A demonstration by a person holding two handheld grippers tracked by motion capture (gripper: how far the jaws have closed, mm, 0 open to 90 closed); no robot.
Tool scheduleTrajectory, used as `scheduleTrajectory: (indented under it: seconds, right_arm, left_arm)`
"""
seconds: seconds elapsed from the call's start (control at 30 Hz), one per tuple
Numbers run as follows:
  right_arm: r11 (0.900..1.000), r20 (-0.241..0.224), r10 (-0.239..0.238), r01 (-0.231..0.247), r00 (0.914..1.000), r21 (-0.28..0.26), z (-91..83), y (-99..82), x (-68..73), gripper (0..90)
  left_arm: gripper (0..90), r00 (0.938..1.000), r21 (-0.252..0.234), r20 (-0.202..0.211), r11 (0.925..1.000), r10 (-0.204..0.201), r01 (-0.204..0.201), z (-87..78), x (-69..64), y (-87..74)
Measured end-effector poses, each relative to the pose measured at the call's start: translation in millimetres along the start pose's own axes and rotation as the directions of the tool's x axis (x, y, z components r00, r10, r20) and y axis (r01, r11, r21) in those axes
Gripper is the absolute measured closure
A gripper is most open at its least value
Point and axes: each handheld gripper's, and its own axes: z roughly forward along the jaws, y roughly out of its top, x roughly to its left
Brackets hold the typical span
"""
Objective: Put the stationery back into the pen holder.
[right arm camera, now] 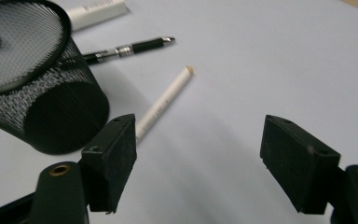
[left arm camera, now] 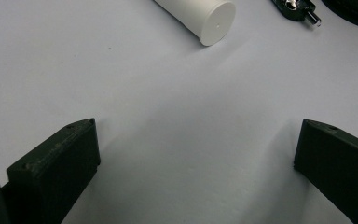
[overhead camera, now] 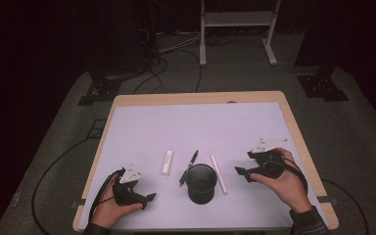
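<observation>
On the white mat (overhead camera: pixel 196 122) covering the wooden table, a black wire-mesh cylindrical pen cup (overhead camera: pixel 201 183) stands upright near the front edge. Around the cup lie three items: a slim white pencil-like stick (overhead camera: pixel 219 174) just beside it at 3 o'clock, a black ballpoint pen (overhead camera: pixel 189 167) touching its rim at 10 o'clock, and a short white plastic tube (overhead camera: pixel 166 162) farther out at 10 o'clock. The right gripper (right arm camera: pixel 198 144), at 3 o'clock of the cup, has its jaws spread wide with nothing between them; the stick lies just beyond its left jaw. The left gripper (left arm camera: pixel 196 154), at 8 o'clock of the cup, has its jaws spread over bare mat.
</observation>
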Motion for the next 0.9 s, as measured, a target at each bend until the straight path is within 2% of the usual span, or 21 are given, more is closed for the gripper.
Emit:
scheduleTrajectory:
  seconds: [0.13, 0.17, 0.27, 0.63, 0.9]
  right_arm:
    - [0.9998, 0.024, 0.021, -0.021, 0.9995, 0.004, -1.1, -12.9, -5.7, 25.7]
    - [0.9990, 0.038, 0.043, -0.043, 0.9984, 0.011, -0.7, -19.5, -8.6, 25.3]
    - [0.9981, 0.047, 0.058, -0.059, 0.9972, 0.018, 0.4, -25.2, -11.3, 24.9]
    - [0.9947, 0.107, 0.080, -0.087, 0.9911, 0.055, 7.3, -52.8, -26.8, 24.5]
    - [0.9924, 0.146, 0.109, -0.116, 0.9833, 0.041, 7.1, -66.1, -33.3, 24.6]
  left_arm:
    - [0.0, 1.0000, 0.000, 0.000, 1.0000, 0.000, 0.000, 0.0, 0.0, 0.0]
    - [0.0, 1.0000, -0.004, -0.001, 1.0000, 0.000, 0.000, 0.3, -0.2, -0.2]
    - [0.0, 1.0000, -0.003, -0.001, 1.0000, 0.000, 0.000, 0.1, -0.2, -0.2]
    - [0.0, 1.0000, -0.001, 0.000, 1.0000, 0.000, 0.000, 0.0, -0.1, 0.0]
    - [0.0, 1.0000, -0.002, -0.001, 1.0000, -0.001, 0.001, 0.2, -0.2, 0.3]
